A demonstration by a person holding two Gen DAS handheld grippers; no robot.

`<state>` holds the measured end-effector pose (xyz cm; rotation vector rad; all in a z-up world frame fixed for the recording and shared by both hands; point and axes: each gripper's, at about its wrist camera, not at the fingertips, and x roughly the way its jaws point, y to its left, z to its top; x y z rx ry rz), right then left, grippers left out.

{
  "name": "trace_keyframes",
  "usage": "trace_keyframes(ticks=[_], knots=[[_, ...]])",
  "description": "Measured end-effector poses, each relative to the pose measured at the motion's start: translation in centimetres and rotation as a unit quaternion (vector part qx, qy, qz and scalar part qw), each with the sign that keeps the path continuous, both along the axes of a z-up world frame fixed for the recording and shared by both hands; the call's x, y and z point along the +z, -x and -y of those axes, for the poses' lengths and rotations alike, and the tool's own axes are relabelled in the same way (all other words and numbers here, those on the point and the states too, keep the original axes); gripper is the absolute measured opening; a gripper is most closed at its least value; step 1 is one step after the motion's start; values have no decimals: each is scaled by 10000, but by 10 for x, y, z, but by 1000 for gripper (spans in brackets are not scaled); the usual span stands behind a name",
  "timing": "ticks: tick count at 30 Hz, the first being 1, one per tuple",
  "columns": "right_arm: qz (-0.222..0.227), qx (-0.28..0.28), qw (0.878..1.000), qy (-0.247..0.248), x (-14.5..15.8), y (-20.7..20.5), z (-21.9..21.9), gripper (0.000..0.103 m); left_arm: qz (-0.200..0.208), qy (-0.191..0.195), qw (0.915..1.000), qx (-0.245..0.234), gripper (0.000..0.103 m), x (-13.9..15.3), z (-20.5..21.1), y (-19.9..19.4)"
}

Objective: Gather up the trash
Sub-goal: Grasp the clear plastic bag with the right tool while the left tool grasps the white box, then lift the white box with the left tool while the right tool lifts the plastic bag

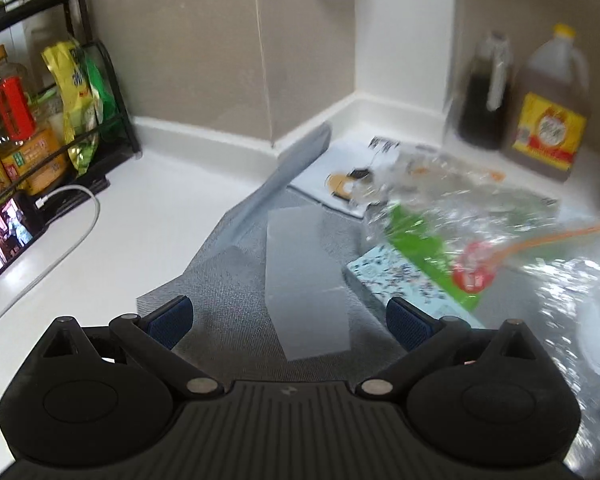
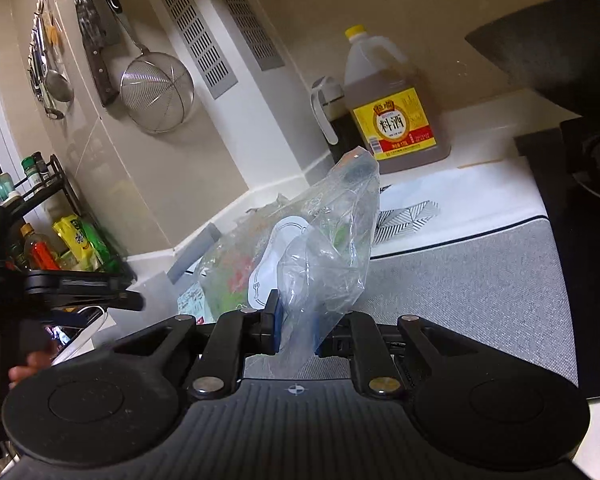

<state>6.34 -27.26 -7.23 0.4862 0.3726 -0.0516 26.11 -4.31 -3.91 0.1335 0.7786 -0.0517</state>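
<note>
Right tool [image 2: 298, 330] clamps the crinkled clear plastic bag [image 2: 332, 248].
The bag rises over the grey mat [image 2: 480, 280] on the white counter [image 1: 140, 208]; the left tool [image 1: 288, 318] gapes empty nearby.

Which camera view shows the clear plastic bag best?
The right wrist view: the clear plastic bag is sharp there and sits pinched in the right claw. The left wrist view shows it only motion-blurred, right of the open left claw.
</note>
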Motion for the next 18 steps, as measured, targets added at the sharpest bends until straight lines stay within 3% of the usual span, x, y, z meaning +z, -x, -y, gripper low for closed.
trace_keyframes(ticks=[1,3,4,5,7,18], knots=[[2,30,10000,8,0,0,0,16,-17,-2,10000,72,103,-3,-1,-5],[10,65,10000,62,0,1,-2,16,20,-16,9998,213,88,-5,-3,-9],[24,80,9999,102,1,2,-3,16,22,-67,9997,248,62,-4,-5,-10],[44,96,9998,152,2,4,-4,16,-49,-49,9997,252,47,-4,-7,-10],[99,103,9996,254,4,7,-6,16,-52,193,9993,330,43,0,-16,-6],[374,133,9981,464,25,25,-14,16,534,626,9966,88,42,42,-42,61]])
